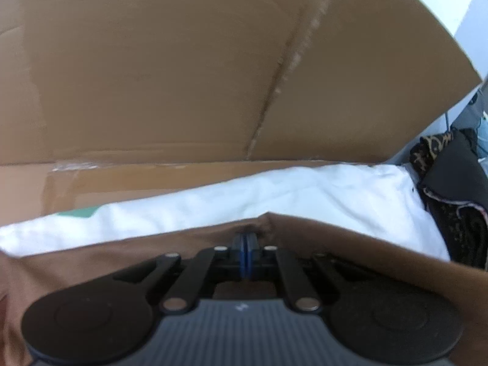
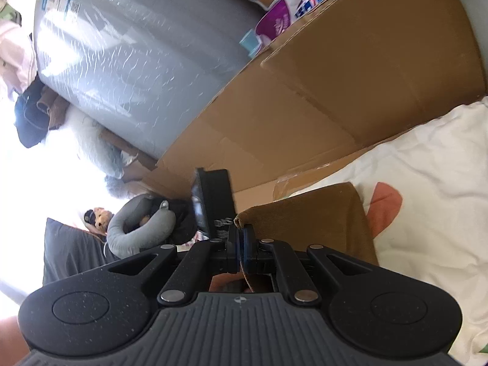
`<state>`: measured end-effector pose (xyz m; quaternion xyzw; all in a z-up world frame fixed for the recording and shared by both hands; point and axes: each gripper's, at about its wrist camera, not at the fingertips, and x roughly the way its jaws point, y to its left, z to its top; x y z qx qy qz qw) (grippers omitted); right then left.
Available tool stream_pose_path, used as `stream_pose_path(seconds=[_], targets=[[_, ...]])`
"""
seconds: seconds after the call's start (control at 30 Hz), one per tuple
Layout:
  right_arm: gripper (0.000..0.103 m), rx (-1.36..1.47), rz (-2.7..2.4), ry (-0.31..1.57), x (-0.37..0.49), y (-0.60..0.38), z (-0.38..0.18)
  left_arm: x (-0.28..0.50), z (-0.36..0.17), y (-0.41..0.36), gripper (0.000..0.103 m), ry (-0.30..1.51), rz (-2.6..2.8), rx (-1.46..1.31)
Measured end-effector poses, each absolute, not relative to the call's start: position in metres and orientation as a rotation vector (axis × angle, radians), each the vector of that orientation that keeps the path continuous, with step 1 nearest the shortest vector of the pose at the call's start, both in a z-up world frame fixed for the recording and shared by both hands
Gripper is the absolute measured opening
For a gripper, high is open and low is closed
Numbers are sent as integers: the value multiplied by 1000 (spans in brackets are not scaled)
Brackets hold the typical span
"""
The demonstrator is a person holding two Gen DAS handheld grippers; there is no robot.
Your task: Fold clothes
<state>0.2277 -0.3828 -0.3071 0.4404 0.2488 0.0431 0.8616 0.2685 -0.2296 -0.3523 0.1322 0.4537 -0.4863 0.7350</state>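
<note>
Just brown garment [image 1: 335,238] between both grippers

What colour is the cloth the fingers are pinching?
Brown cloth, clearest in the right wrist view.

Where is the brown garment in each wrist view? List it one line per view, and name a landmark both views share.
Left wrist: the brown garment spans the lower frame, its edge pinched in the left gripper.
Right wrist: it hangs right of centre, its corner clamped in the right gripper.
Shared landmark: the cardboard box behind the white bedding.
</note>
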Motion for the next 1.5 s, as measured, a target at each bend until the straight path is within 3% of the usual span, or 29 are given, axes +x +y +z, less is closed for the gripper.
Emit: stream_pose_path(seconds=[0.37,0.67,0.83,0.9,0.97,1.2,1.5], targets=[[0,803,164,676,265,-336,-321,293,-320,-145,6,1019,-939,173],[0,659,200,765,310,-298,-339,305,-324,-93,6,1020,-821,26],[9,622,210,808,322,-289,-348,310,-336,-86,6,1038,-790,30],[32,613,223,807,319,-290,-348,310,-337,-83,6,1033,-793,10],[40,616,232,786,314,-296,-345,307,-337,-81,8,1022,-798,-5],[40,591,123,762,305,-331,-346,295,-345,-75,11,1036,-802,3],[39,444,-145,767,306,-380,-358,280,-354,-64,25,1048,-841,-54]])
